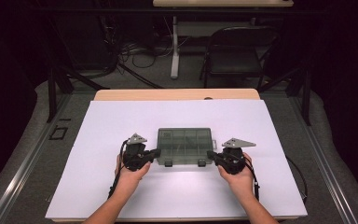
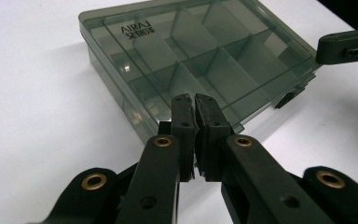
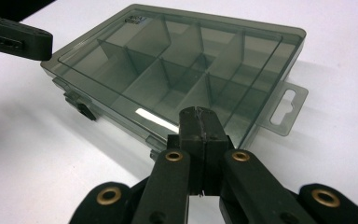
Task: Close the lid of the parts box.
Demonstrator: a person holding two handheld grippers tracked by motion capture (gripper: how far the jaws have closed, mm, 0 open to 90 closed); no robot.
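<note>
Grippers at both ends of the box now, and nothing is pinched. The smoky transparent organizer box [image 1: 185,147] lies flat on the white sheet [image 1: 98,135] that covers the desk, lid down, roughly midway between the sheet's left and right edges and nearer its front edge than its back one.

The left gripper [image 1: 154,153] sits at the box's left short end, near the front-left corner. In the left gripper view its jaws are pressed almost together, a thin slit between the pads, tips [image 2: 195,105] hovering just at the box's [image 2: 191,60] near edge; whether they touch the plastic cannot be told.

The right gripper [image 1: 211,155] mirrors it at the right short end. In the right gripper view its tips [image 3: 199,116] are shut tight on each other, poised over the near corner of the box [image 3: 177,70], with the clear hang tab [image 3: 283,108] sticking out just beside them.

Two dark latches [image 1: 168,164] face the desk's front edge, between the two hands.
</note>
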